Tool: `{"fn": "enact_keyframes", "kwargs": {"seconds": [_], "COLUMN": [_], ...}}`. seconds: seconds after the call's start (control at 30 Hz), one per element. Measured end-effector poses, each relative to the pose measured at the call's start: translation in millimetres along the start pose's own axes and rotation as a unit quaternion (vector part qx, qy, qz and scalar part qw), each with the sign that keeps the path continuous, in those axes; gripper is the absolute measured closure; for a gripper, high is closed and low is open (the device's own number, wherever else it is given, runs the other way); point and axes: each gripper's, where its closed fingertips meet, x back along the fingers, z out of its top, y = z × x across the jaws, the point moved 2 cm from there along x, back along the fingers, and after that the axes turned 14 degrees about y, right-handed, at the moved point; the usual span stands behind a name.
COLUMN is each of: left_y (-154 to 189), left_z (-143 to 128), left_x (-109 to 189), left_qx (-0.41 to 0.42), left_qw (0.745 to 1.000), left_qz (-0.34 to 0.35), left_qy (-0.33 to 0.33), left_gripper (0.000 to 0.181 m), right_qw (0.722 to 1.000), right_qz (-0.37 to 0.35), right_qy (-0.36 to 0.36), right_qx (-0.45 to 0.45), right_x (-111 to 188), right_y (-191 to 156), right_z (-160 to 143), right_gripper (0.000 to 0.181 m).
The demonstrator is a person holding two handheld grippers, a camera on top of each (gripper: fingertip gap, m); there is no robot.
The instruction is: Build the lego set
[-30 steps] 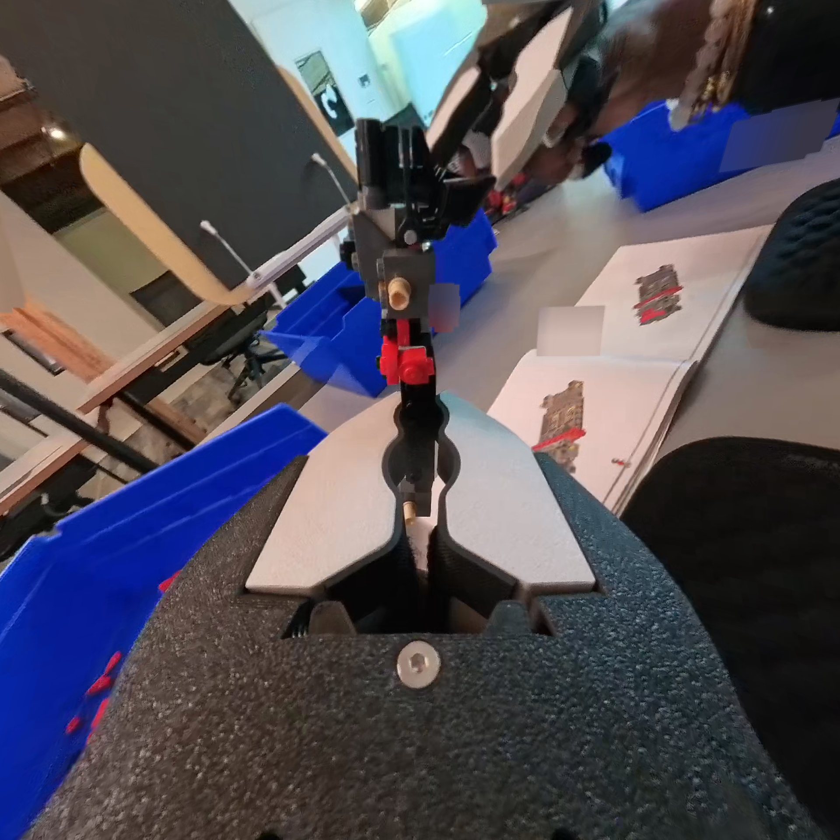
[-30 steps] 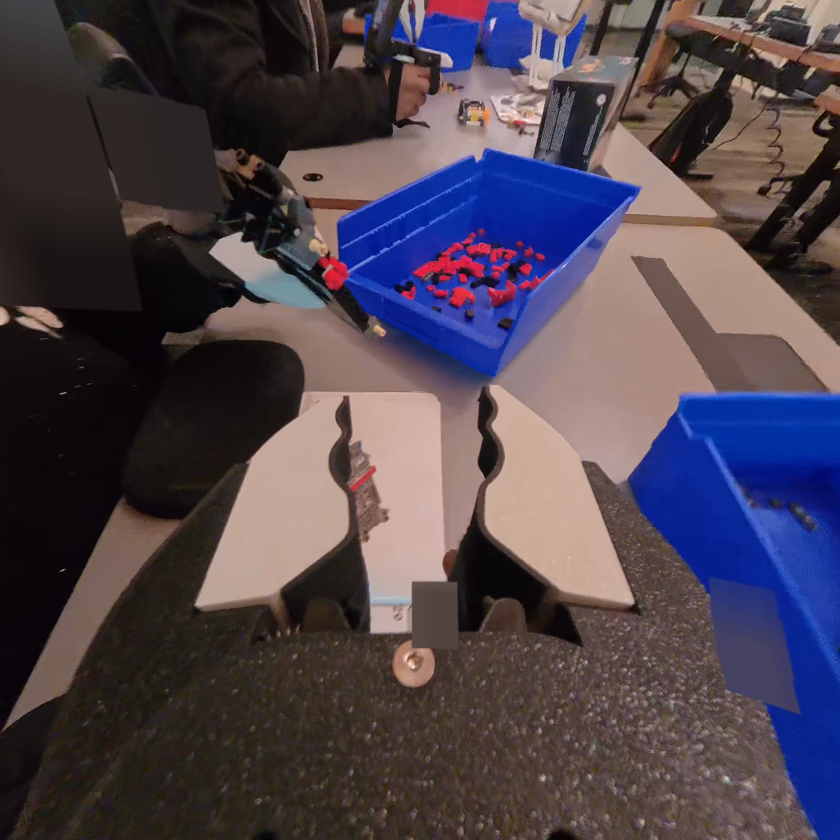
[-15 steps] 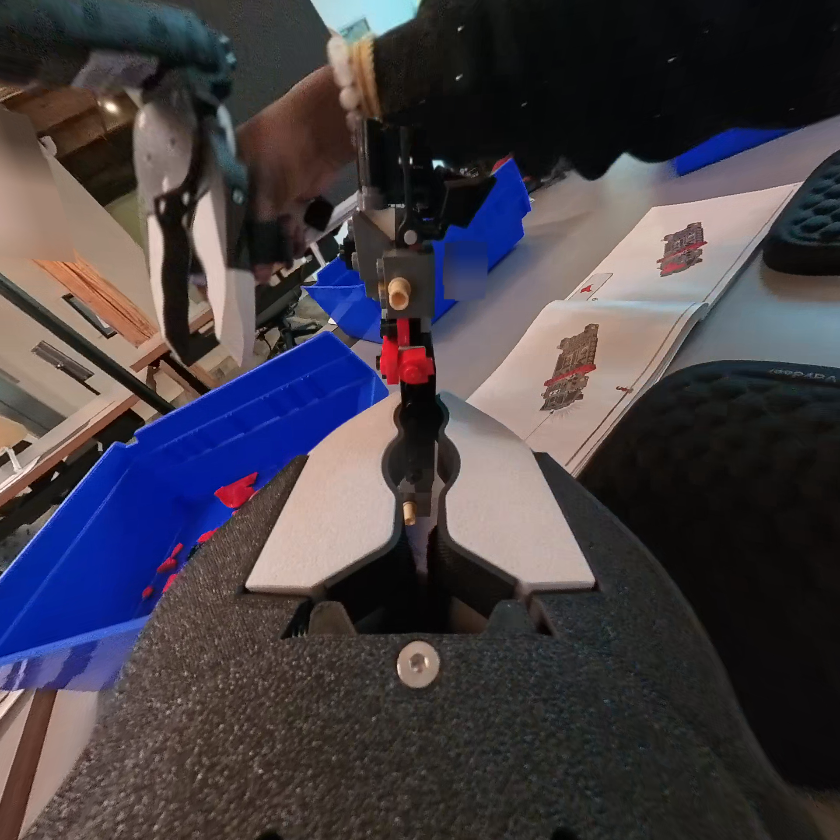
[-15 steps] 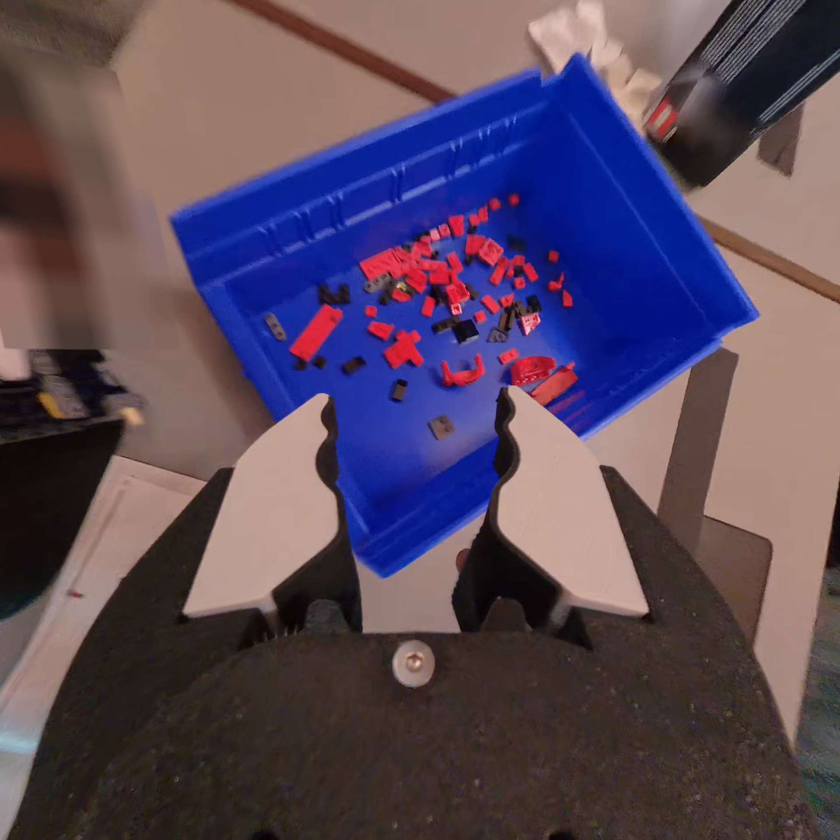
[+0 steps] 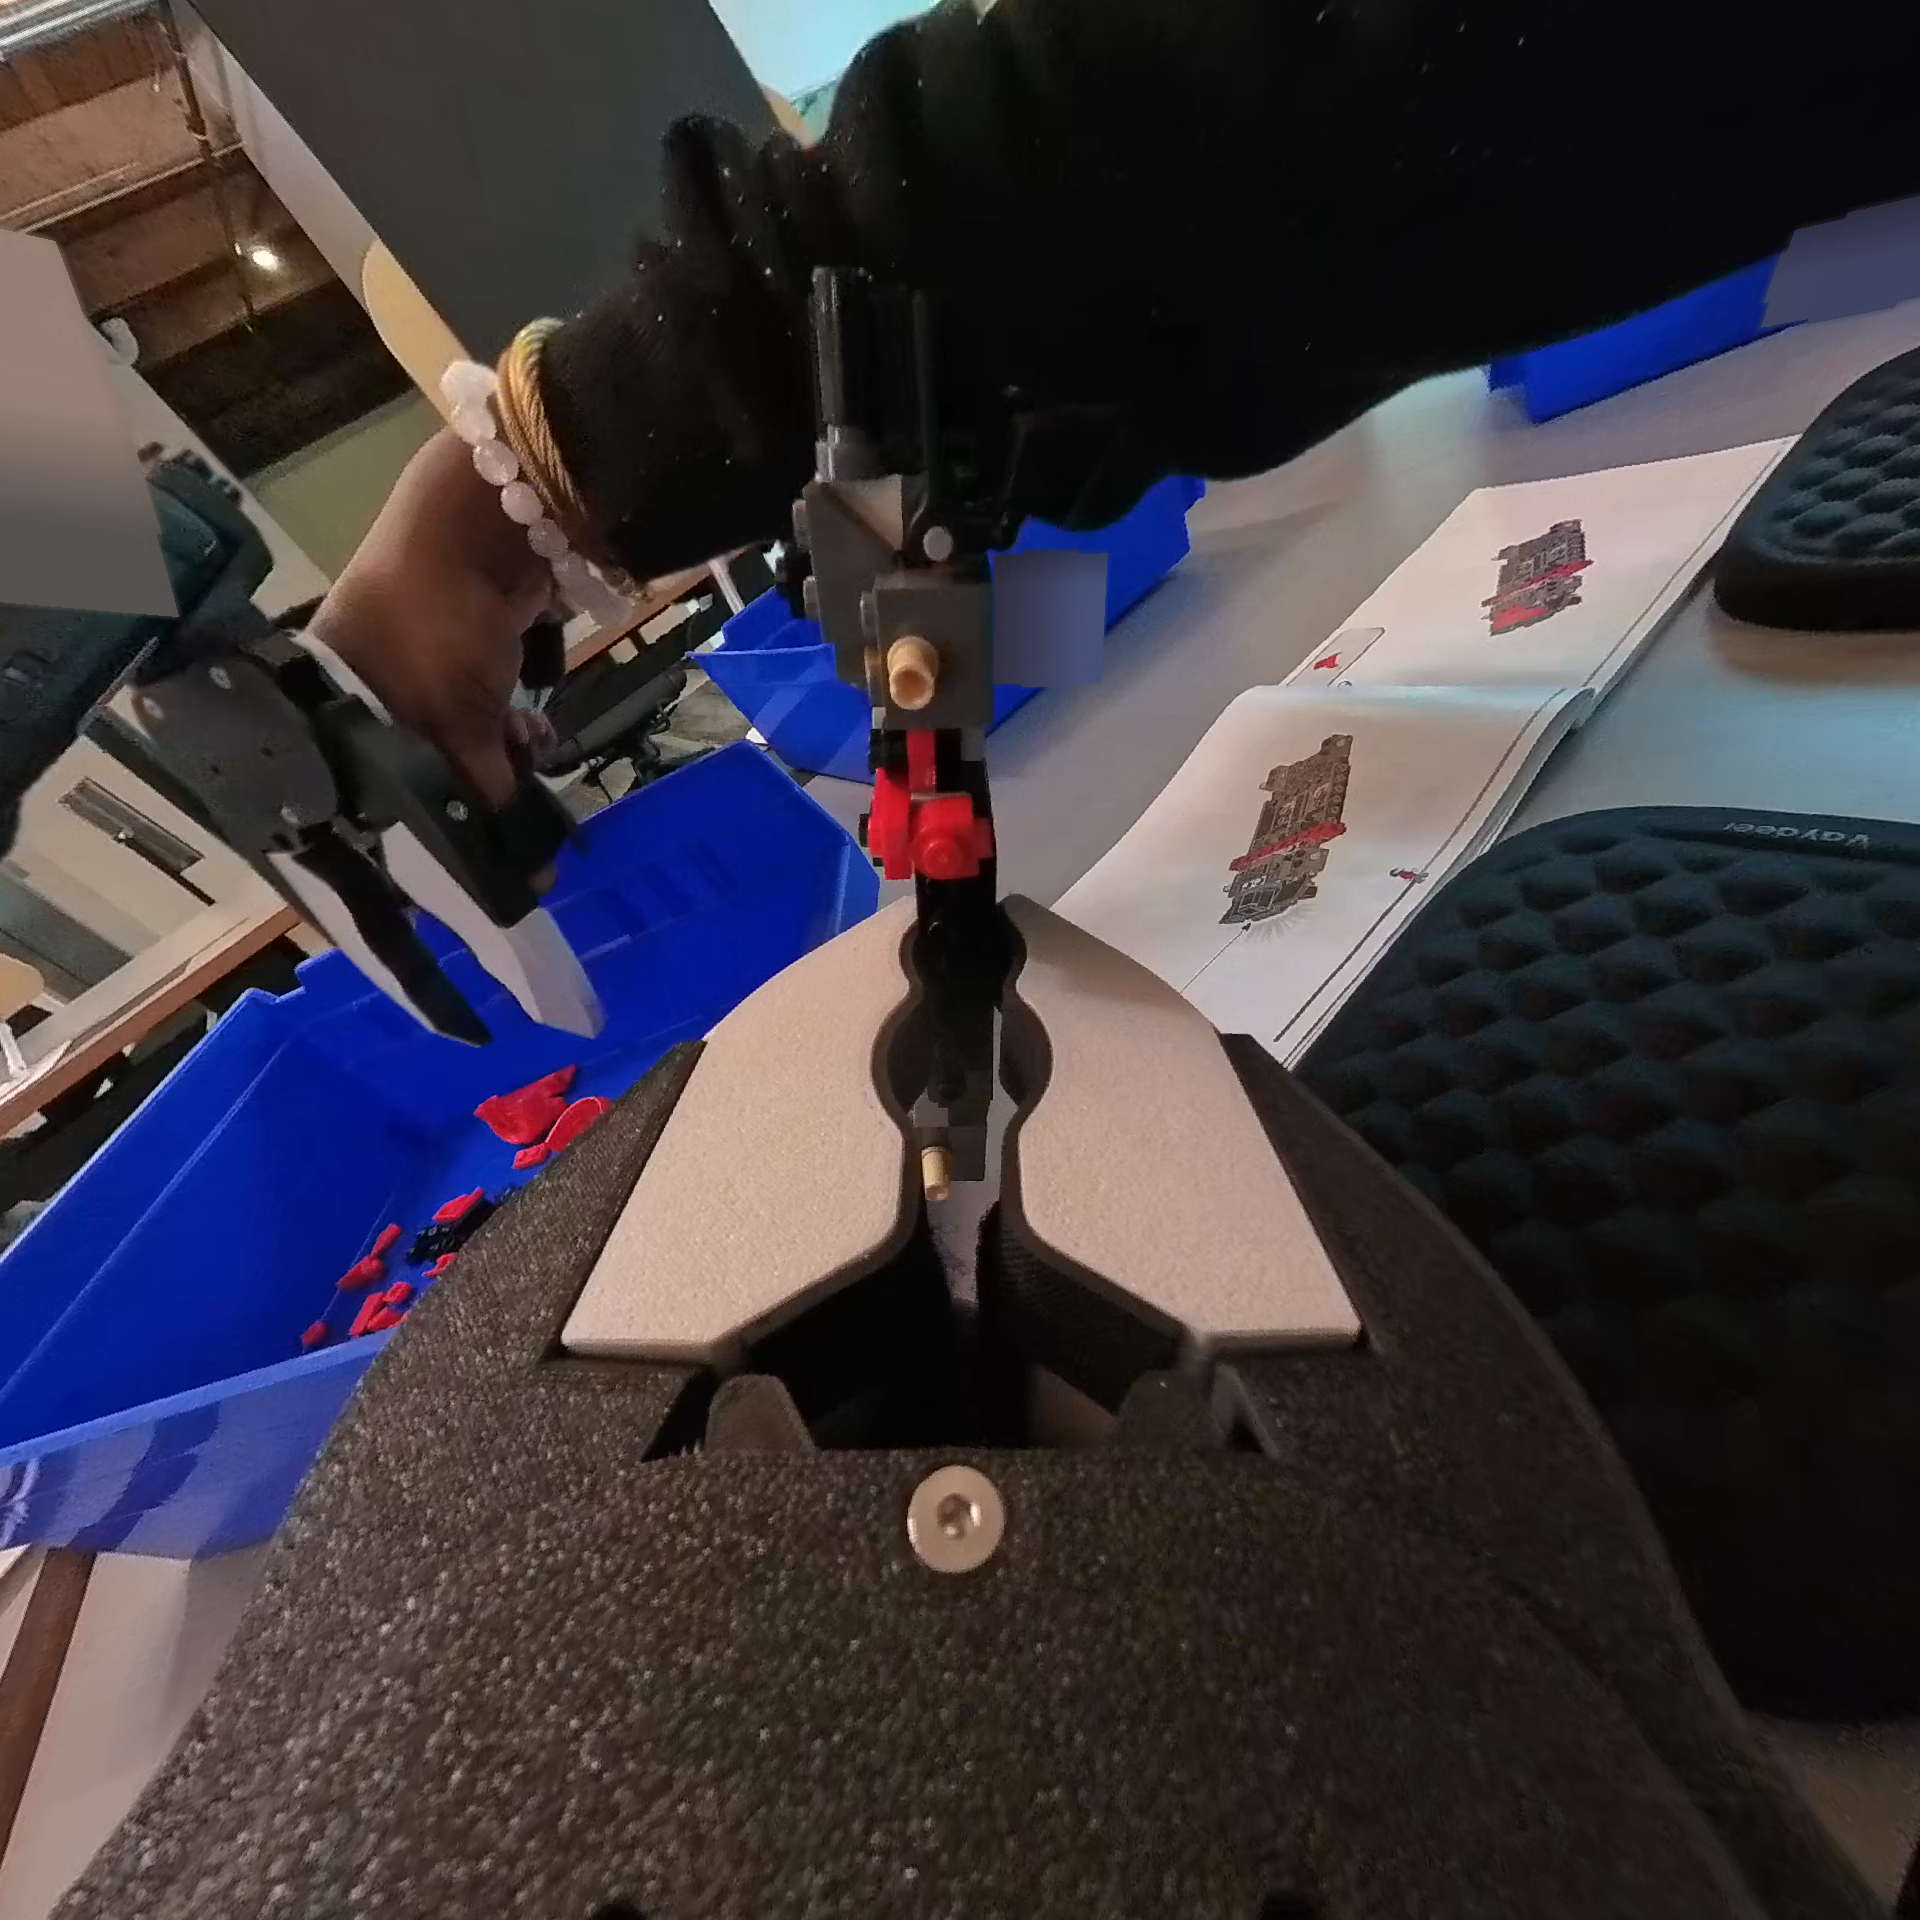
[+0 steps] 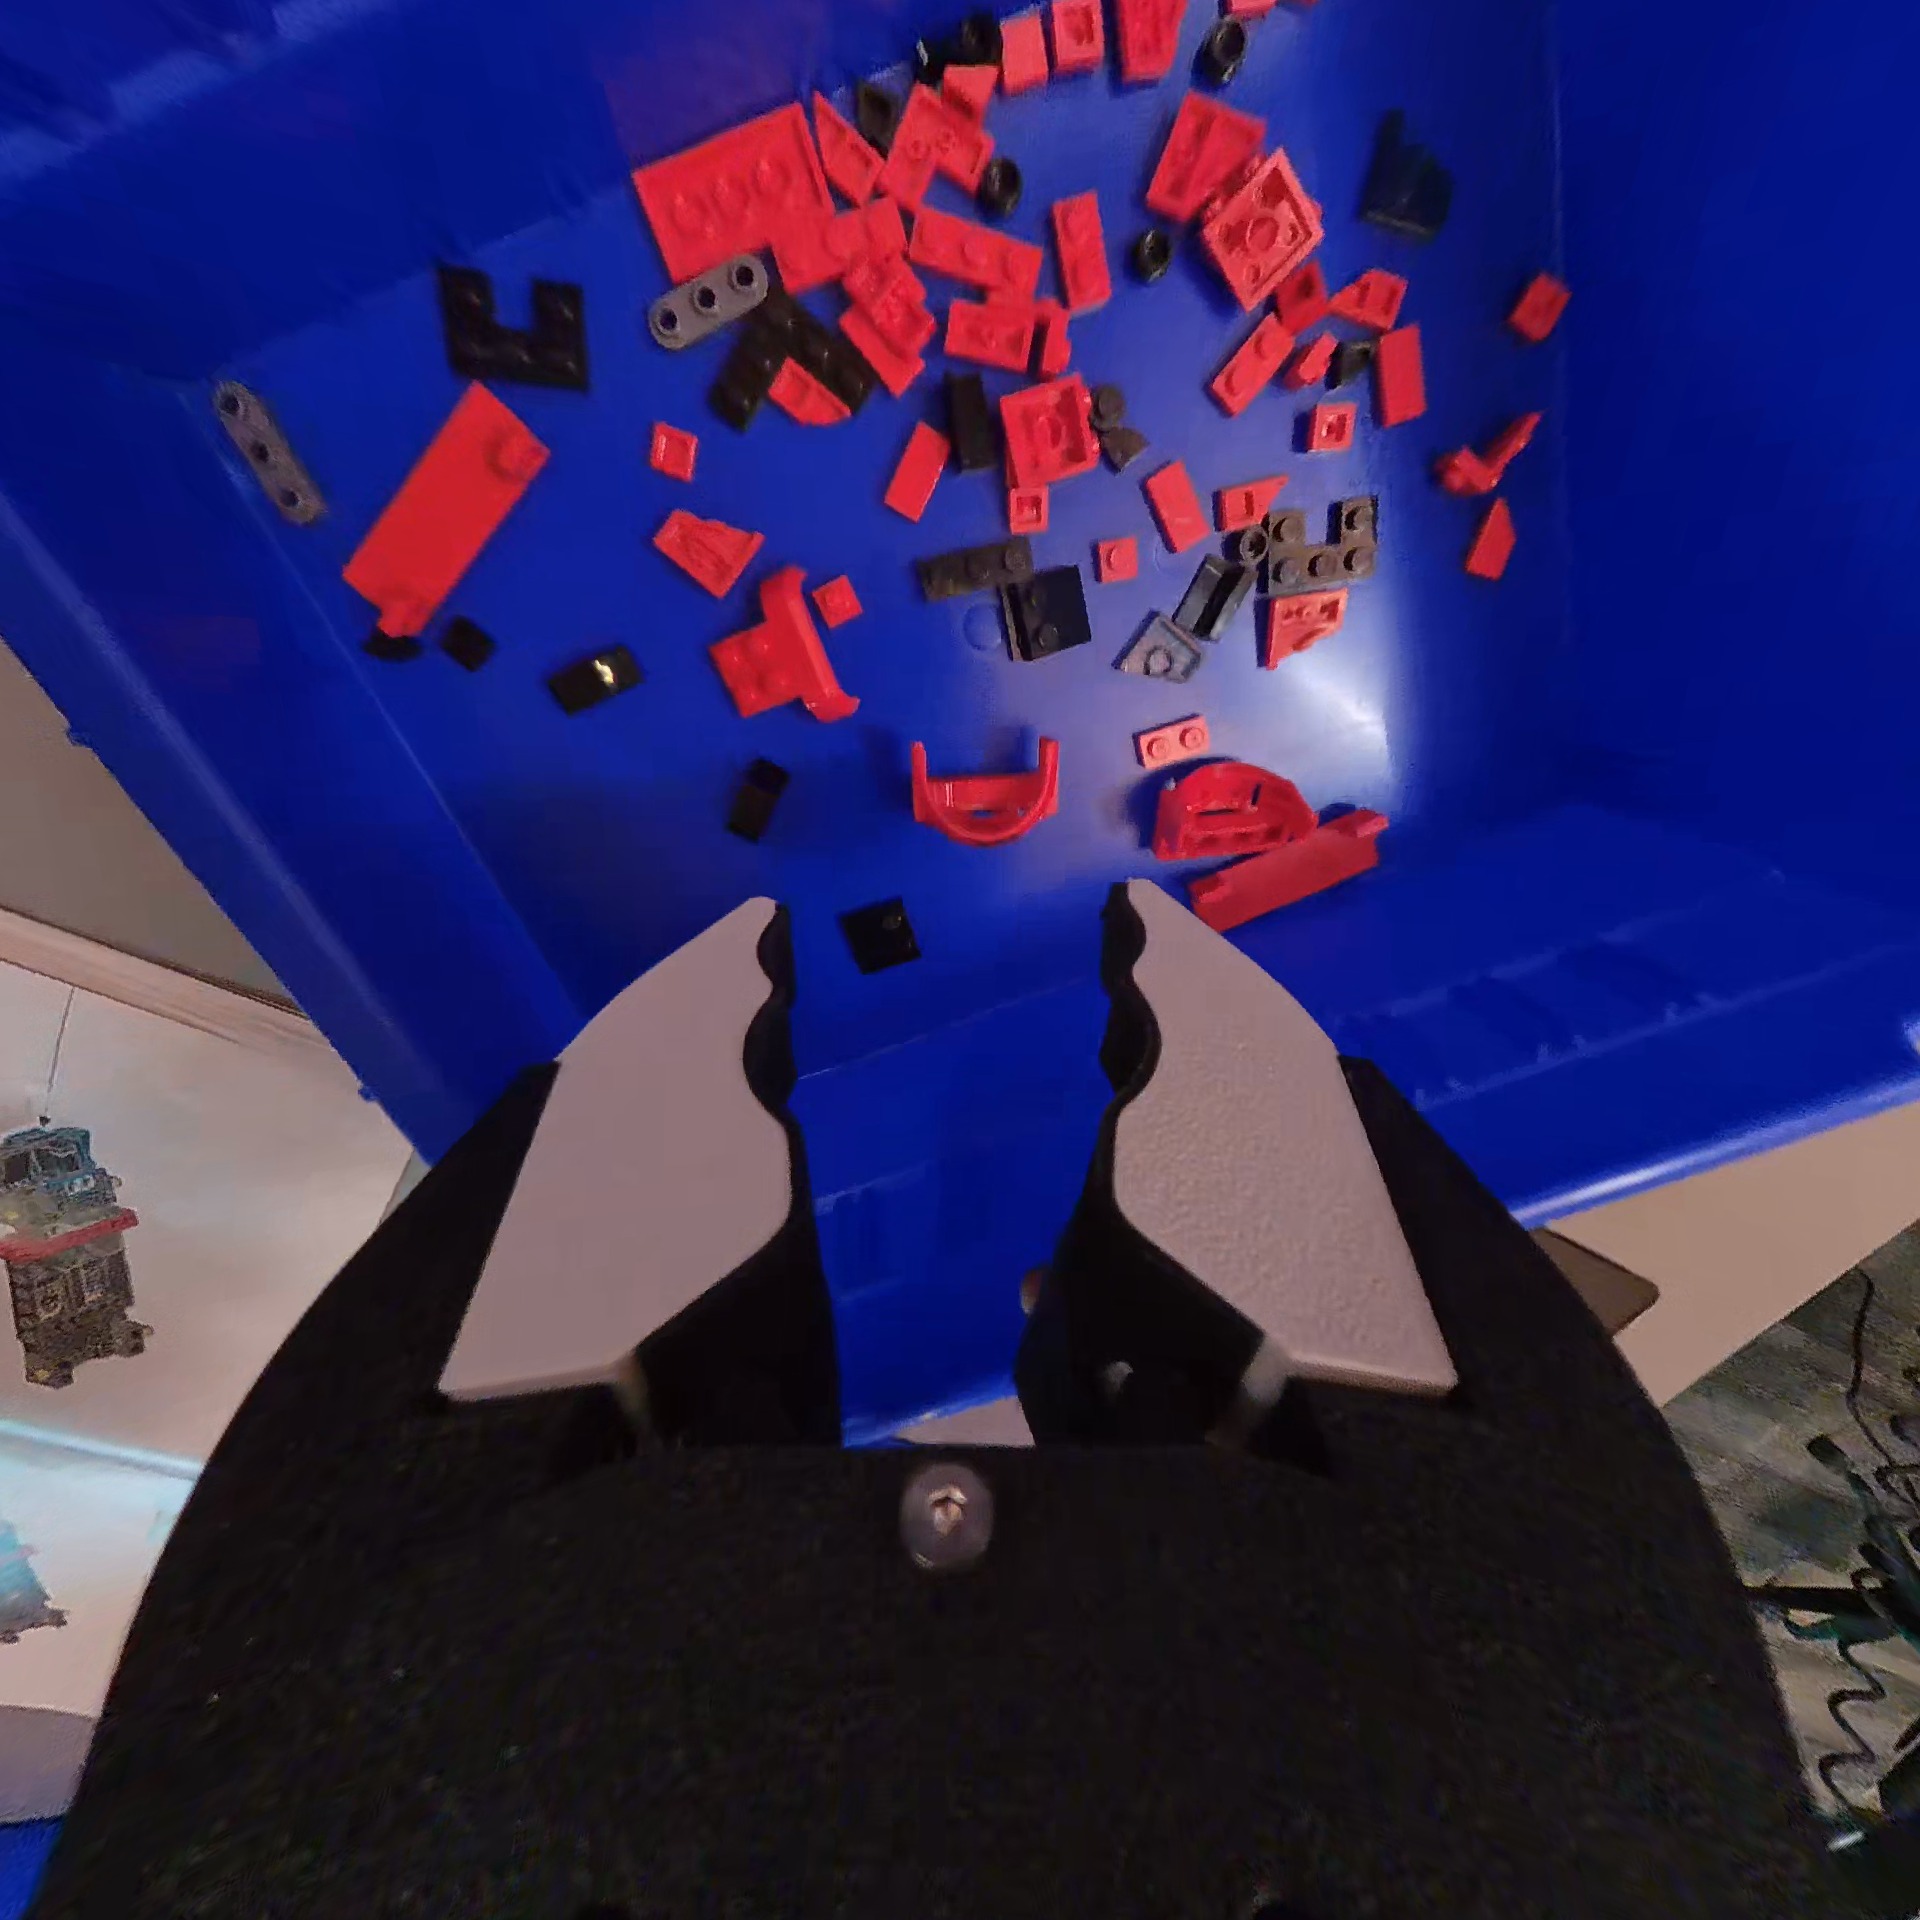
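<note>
Two grippers work at the bin (image 6: 1714,312). The left gripper (image 5: 956,1049) clamps the part-built model (image 5: 920,665) upright beside the bin, near the manual (image 5: 1382,821). A second ago the right gripper (image 6: 945,914) was over the table; now it hangs wide open above the bin's near wall, so part selection has begun. Loose pieces (image 6: 987,795) lie spread, with open floor just ahead.

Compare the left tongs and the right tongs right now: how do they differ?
The left tongs are shut on the lego assembly; the right tongs are open and empty. The left tongs hold their load above the table near the instruction booklet; the right tongs point down into the blue bin of loose pieces. Both have pale grey fingers in black housings.
</note>
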Motion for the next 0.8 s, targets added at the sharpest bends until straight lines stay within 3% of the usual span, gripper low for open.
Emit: {"fn": "enact_keyframes", "kwargs": {"seconds": [0.53,0.8], "left_y": [0.5,-1.6], "left_z": [-8.1,-14.7], "left_x": [-3.9,-6.8], "left_qx": [0.013,0.022], "left_qw": [1.0,1.0], "left_qz": [-0.005,-0.005], "left_qy": [0.005,0.003], "left_gripper": [0.173,0.173], "right_qw": [0.999,0.998], "right_qz": [0.021,0.016], "right_qy": [-0.037,-0.065], "right_qx": [0.004,0.014], "right_x": [-40.7,-53.5], "right_y": [2.0,6.2], "right_z": [1.6,-0.1], "right_gripper": [0.128,0.143]}}
